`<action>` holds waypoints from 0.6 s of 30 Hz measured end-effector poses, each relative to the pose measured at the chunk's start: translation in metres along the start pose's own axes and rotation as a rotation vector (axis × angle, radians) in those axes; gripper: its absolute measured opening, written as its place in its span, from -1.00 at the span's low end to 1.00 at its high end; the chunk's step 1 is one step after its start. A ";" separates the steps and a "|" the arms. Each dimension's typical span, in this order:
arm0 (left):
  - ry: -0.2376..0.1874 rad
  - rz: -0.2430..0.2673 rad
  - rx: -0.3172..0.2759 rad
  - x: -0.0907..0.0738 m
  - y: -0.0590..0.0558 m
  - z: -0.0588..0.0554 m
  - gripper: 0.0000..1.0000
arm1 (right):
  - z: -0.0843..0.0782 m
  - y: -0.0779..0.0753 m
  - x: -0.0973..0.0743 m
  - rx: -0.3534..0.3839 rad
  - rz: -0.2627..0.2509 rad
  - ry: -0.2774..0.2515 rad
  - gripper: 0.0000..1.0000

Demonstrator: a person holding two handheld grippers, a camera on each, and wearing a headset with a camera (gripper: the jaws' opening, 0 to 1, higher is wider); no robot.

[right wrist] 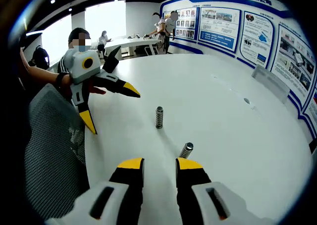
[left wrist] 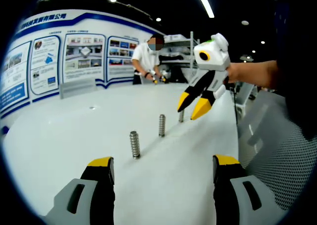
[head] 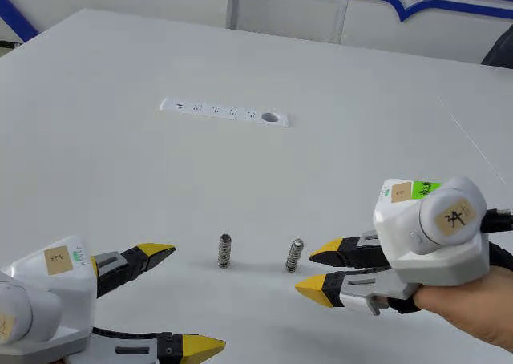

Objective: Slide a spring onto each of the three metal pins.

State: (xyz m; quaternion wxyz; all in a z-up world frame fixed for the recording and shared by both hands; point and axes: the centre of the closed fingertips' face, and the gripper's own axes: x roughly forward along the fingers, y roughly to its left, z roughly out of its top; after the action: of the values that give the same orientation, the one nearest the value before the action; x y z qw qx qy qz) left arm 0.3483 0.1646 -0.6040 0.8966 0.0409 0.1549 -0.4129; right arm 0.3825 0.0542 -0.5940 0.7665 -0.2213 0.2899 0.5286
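White table (head: 120,75), white power strip (head: 224,112) lying on it, blue-trimmed wall posters (left wrist: 74,51), mesh chair (right wrist: 54,150)

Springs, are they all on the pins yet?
Two look done: the first spring and the second spring sit on their pins. The left tool and right tool are open, holding nothing. A third pin by the right tool looks too small to tell if it has a spring.

The table (head: 120,179) is smooth, matt white. The left spring (head: 224,250) and the right spring (head: 294,254) are coiled grey metal, dully shiny. The left gripper (head: 196,298) and the right gripper (head: 305,272) have glossy white plastic shells. The far socket strip (head: 224,112) is white plastic.
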 end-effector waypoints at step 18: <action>-0.001 -0.003 0.008 0.000 -0.005 0.003 0.67 | -0.029 -0.011 -0.031 0.103 -0.070 -0.042 -0.42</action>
State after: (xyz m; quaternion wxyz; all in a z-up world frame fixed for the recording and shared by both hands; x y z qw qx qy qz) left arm 0.3455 0.1604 -0.6007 0.8959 0.0438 0.1529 -0.4149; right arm 0.3783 0.0100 -0.5940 0.8008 -0.1804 0.2925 0.4906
